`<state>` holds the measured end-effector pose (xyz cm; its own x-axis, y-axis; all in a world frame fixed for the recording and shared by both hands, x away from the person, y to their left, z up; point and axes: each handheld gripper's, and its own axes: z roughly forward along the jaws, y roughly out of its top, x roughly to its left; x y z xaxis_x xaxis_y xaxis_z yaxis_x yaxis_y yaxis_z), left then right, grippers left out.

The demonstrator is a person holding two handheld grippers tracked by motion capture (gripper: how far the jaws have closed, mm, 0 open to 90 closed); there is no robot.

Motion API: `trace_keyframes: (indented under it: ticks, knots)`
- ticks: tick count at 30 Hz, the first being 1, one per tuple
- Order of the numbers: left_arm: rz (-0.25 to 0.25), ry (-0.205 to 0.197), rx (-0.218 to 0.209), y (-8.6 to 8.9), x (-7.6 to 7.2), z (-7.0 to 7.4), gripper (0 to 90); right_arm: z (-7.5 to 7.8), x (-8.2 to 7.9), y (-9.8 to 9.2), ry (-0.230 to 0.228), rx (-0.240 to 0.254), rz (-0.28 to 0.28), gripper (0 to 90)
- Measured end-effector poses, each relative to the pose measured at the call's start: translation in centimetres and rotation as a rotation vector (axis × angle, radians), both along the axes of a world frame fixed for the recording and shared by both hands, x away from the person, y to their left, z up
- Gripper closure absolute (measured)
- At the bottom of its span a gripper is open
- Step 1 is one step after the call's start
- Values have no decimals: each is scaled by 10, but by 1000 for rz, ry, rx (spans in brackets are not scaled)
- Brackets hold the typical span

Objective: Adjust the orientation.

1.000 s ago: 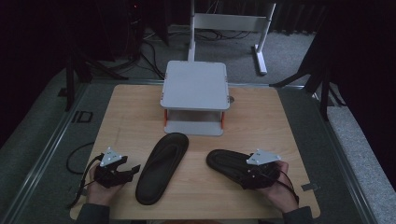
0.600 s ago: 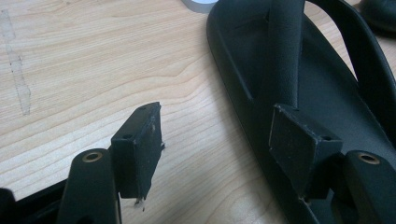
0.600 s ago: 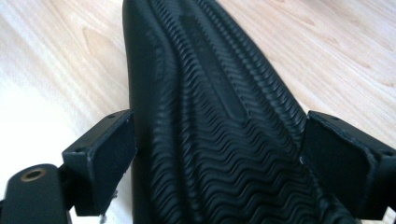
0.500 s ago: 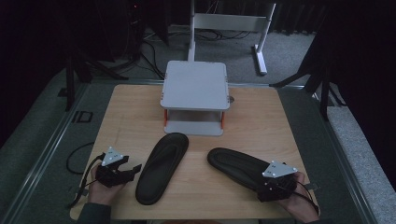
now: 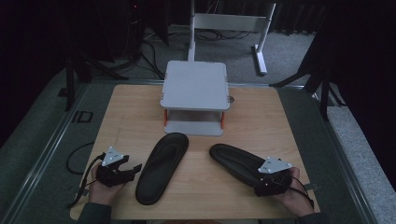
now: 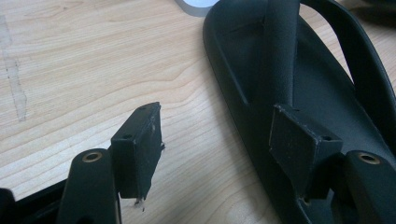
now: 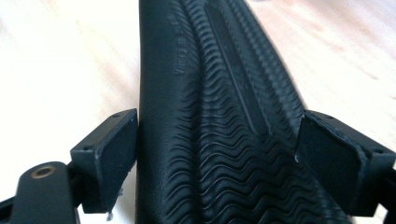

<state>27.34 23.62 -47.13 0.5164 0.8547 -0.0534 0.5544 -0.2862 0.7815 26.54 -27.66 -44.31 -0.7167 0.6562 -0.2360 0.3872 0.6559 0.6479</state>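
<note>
From above, the right gripper (image 5: pixel 266 183) covers the near end of the right slipper (image 5: pixel 236 161) on the counter (image 5: pixel 126 116). Its own view shows wavy tread between wide jaws, touch unclear. The left gripper (image 5: pixel 133 169) is open, empty, beside the left slipper (image 5: pixel 163 165).

The high view is dim and soft, with the surroundings beyond the wooden table (image 5: pixel 261 121) sinking into near black and the two black slippers showing little surface detail. The left gripper view is brighter and evenly lit, its wood grain sharp, while the left slipper (image 6: pixel 308 93) stays dark with only a faint sheen and the near jaws look slightly soft. In the right gripper view the table is washed out to pale glare at left and far right, the wavy tread of the right slipper (image 7: pixel 219 116) is crisp mid-frame and blurs toward the far end.
</note>
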Motion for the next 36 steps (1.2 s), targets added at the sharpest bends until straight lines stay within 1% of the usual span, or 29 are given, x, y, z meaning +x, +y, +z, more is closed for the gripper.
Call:
trace_keyframes:
  ticks: [2, 4, 6, 8, 9, 11, 12, 13, 14, 18, 20, 23, 29, 31, 32, 35, 36]
  knots:
    - [1, 0, -1, 0, 0, 0, 347, 2, 4, -3, 12, 31, -19, 157]
    - [2, 0, -1, 0, 0, 0, 347, 5, 7, -7, -10, 26, -26, 158]
    - [2, 1, -2, -1, 0, 0, 347, 9, 12, -10, -26, 32, -50, 210]
    - [2, 0, -1, 0, 0, 0, 347, 13, 17, -15, -41, 26, -78, 241]
    - [3, 0, 1, 0, 0, 0, 347, 14, 21, -18, -45, 22, -95, 263]
    - [5, -1, 0, 0, 0, 0, 347, 15, 29, -24, -47, 22, -129, 270]
    - [5, -2, -1, 0, 0, 0, 347, 16, 33, -28, -42, 30, -140, 290]
    - [6, -2, -1, 0, 0, 0, 347, 16, 36, -31, -40, 33, -155, 289]
    - [5, -1, -1, 0, 0, 0, 347, 18, 38, -33, -46, 49, -164, 303]
    - [5, -2, 1, 0, 0, 0, 347, 25, 49, -42, -86, 45, -213, 318]
    - [6, -4, -1, 0, 0, 0, 347, 28, 56, -47, -94, 46, -240, 324]
    - [7, -5, -3, 0, 0, 0, 347, 32, 64, -56, -103, 64, -279, 327]
    - [4, -3, -2, 0, 1, 0, 347, 36, 78, -72, -71, 118, -319, 316]
    - [3, -3, -1, -1, 1, 0, 347, 33, 84, -78, -46, 146, -329, 315]
    - [4, -3, -1, -1, 1, 0, 347, 31, 87, -81, -47, 152, -341, 317]
    - [4, -2, 1, -1, 1, 0, 347, 30, 93, -89, -58, 161, -403, 325]
    - [5, -2, -1, -1, 1, 0, 347, 30, 94, -91, -68, 157, -425, 326]
